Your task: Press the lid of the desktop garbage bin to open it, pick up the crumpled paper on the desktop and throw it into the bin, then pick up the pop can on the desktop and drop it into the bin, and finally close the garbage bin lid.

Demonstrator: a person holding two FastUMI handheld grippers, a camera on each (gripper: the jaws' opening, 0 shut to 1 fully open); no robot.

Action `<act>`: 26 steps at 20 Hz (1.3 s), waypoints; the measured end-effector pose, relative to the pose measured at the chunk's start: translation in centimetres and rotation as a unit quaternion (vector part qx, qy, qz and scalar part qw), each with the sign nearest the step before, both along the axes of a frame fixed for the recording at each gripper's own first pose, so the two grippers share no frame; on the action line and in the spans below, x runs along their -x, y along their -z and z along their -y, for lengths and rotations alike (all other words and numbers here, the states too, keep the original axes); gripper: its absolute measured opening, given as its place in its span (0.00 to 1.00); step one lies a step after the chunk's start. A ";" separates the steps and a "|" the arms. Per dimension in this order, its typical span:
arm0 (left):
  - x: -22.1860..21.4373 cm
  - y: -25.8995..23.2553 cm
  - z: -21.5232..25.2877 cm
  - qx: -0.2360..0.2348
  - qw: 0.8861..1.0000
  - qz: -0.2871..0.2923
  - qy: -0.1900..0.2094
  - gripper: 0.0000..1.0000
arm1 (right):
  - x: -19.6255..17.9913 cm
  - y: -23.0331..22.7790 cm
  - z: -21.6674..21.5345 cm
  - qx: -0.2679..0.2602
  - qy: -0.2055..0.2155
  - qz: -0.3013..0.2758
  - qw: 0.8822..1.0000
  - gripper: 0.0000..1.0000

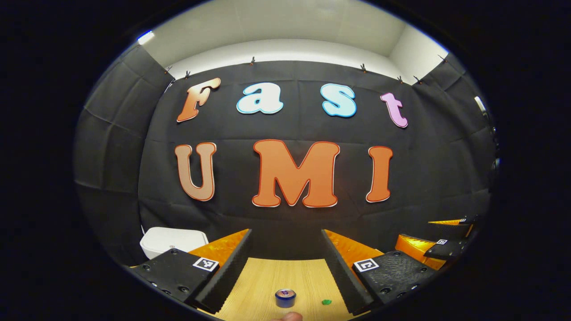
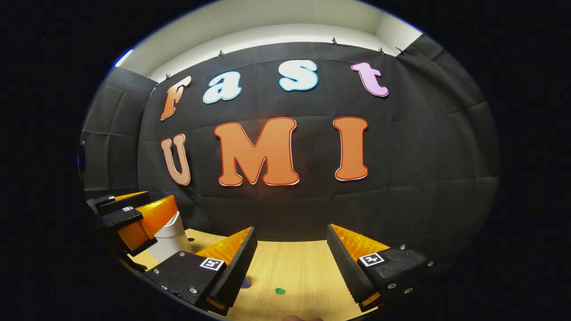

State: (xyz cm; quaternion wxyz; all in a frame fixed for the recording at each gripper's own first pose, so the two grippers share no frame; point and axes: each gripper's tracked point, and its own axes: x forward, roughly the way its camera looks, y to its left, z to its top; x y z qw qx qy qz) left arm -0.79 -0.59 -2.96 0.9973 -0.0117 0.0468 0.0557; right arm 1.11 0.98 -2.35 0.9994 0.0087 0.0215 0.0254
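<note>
The blue pop can (image 1: pixel 285 298) stands upright on the wooden table (image 1: pixel 272 276), low between the fingers of my left gripper (image 1: pixel 286 234), which is open and empty. The white bin (image 1: pixel 171 240) sits at the back left behind my left finger, and its lid looks down. In the right gripper view my right gripper (image 2: pixel 292 228) is open with nothing in it. A sliver of the can (image 2: pixel 245 281) peeks out beside its left finger. The bin (image 2: pixel 171 236) stands at the left, partly hidden by the left gripper (image 2: pixel 142 206). Farther off, the right gripper (image 1: pixel 439 234) hangs at the right edge.
A small green scrap (image 1: pixel 326 302) lies on the table right of the can, also visible as the green scrap (image 2: pixel 279 291) between my right fingers. A pale rounded thing (image 1: pixel 287 316) pokes in at the bottom edge; I cannot tell what it is. The black cloth wall closes the back.
</note>
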 end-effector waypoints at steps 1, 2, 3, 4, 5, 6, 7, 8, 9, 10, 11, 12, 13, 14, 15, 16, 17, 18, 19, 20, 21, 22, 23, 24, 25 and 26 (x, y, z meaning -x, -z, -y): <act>-0.1 0.0 0.1 0.000 1.000 0.000 0.003 0.95 | 0.0 -0.1 -0.1 0.000 0.000 0.002 1.000 0.94; 0.0 0.0 0.1 -0.003 1.000 0.000 0.005 0.94 | -0.1 -0.1 -0.3 0.000 0.000 0.002 1.000 0.94; 0.0 -0.2 0.0 -0.005 1.000 0.002 0.006 0.94 | -0.2 -0.1 -0.4 0.000 0.000 0.002 1.000 0.94; 0.0 -0.2 0.0 -0.006 1.000 0.004 0.008 0.95 | -0.1 0.0 -0.5 0.001 0.000 0.001 1.000 0.94; 0.0 -0.3 -0.2 -0.007 1.000 0.004 0.007 0.94 | -0.1 0.0 -0.7 0.002 -0.002 0.001 1.000 0.94; -0.1 -0.2 -0.3 -0.006 1.000 0.005 0.007 0.94 | -0.1 0.0 -0.8 0.004 -0.001 0.000 1.000 0.94; 0.0 -0.2 -0.4 -0.006 1.000 0.005 0.006 0.94 | -0.2 0.0 -0.9 0.004 -0.002 0.001 1.000 0.94; 0.1 -0.2 -0.5 -0.005 1.000 0.004 0.005 0.94 | -0.1 0.1 -1.0 0.006 -0.002 0.000 1.000 0.94; 0.1 -0.2 -0.6 -0.005 1.000 0.003 0.005 0.94 | -0.1 0.2 -1.1 0.007 -0.003 0.000 1.000 0.94; 0.3 -0.1 -0.5 -0.004 1.000 0.003 0.004 0.94 | 0.0 0.1 -1.2 0.008 -0.004 0.000 1.000 0.94; 0.4 -0.3 -0.5 -0.003 1.000 0.003 0.004 0.94 | 0.0 0.1 -1.2 0.008 -0.004 0.000 1.000 0.94; 0.5 -0.2 -0.5 -0.002 1.000 0.003 0.003 0.94 | 0.1 0.1 -1.2 0.007 -0.005 0.001 1.000 0.94; 0.6 -0.3 -0.4 0.000 1.000 0.003 0.004 0.94 | 0.1 0.1 -1.2 0.006 -0.004 0.002 1.000 0.94; 0.8 -0.2 -0.4 -0.001 1.000 0.002 0.001 0.94 | 0.1 0.0 -1.3 0.006 -0.005 0.002 1.000 0.94; 1.0 -0.4 -0.5 -0.003 1.000 0.003 -0.002 0.94 | 0.2 0.0 -1.4 0.005 -0.005 0.002 1.000 0.94; 1.0 -0.4 -0.4 -0.004 1.000 0.003 -0.001 0.94 | 0.3 0.0 -1.5 0.004 -0.008 0.004 1.000 0.94; 1.2 -0.5 -0.4 -0.004 1.000 0.002 -0.001 0.94 | 0.5 -0.1 -1.6 0.003 -0.009 0.006 1.000 0.94; 1.3 -0.4 -0.4 -0.004 1.000 0.001 0.000 0.94 | 0.5 -0.1 -1.6 0.003 -0.010 0.008 1.000 0.94; 1.4 -0.5 -0.5 -0.006 1.000 0.000 -0.001 0.94 | 0.6 -0.3 -1.6 0.005 -0.010 0.012 1.000 0.94; 1.5 -0.6 -0.6 -0.008 1.000 0.001 -0.002 0.94 | 0.7 -0.6 -1.7 0.006 -0.011 0.018 1.000 0.94; 1.5 -0.8 -0.8 -0.009 1.000 0.003 -0.003 0.94 | 0.7 -0.7 -1.8 0.004 -0.011 0.020 1.000 0.94; 1.5 -0.9 -1.0 -0.010 1.000 0.006 -0.005 0.94 | 0.8 -0.6 -1.9 0.003 -0.013 0.021 1.000 0.94; 1.5 -1.1 -1.2 -0.012 1.000 0.008 -0.005 0.94 | 0.8 -0.6 -2.0 0.004 -0.013 0.022 1.000 0.94; 1.6 -1.1 -1.5 -0.015 1.000 0.009 -0.009 0.94 | 0.8 -0.6 -1.9 0.007 -0.011 0.021 1.000 0.94; 1.7 -1.2 -1.7 -0.015 1.000 0.009 -0.009 0.94 | 0.8 -0.6 -1.9 0.011 -0.011 0.021 1.000 0.94; 1.7 -1.3 -1.8 -0.013 1.000 0.009 -0.008 0.93 | 0.9 -0.6 -2.0 0.012 -0.012 0.020 1.000 0.94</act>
